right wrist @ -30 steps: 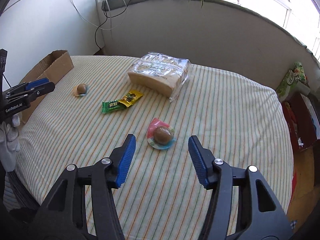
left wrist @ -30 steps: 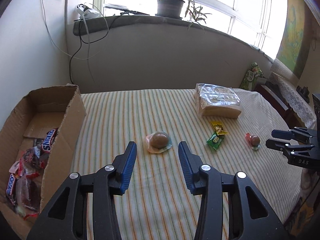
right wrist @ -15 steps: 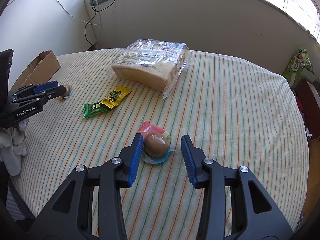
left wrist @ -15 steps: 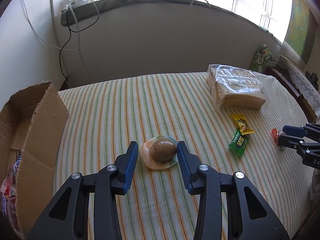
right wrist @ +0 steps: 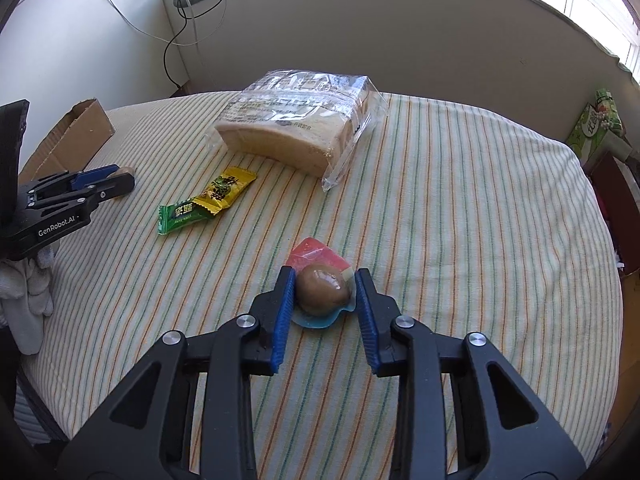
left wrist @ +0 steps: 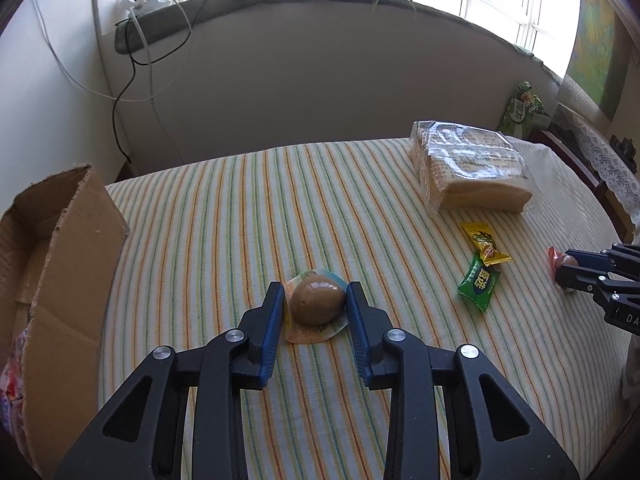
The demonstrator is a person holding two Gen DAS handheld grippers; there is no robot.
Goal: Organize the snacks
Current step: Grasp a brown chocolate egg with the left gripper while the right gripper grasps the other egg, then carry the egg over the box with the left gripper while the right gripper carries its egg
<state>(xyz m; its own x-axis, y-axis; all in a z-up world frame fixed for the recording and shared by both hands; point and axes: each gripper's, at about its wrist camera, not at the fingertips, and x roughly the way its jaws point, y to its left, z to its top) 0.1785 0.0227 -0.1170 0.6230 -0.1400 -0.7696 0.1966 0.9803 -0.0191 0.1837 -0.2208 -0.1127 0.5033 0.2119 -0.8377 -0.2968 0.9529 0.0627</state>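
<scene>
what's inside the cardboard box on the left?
Little shows: the cardboard box has bare cardboard inside, plus a sliver of red and white wrappers at the frame edge. Its near wall hides the rest.

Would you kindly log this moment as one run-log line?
left gripper: closing on orange-packed egg | right gripper: closing on red-packed egg | both on tablecloth

Striped table (left wrist: pixel 240 216) bare between cardboard box (left wrist: pixel 72 240) at left and bread loaf (left wrist: pixel 468 168) far right; two sachets (left wrist: pixel 482 268) lie mid-right.
</scene>
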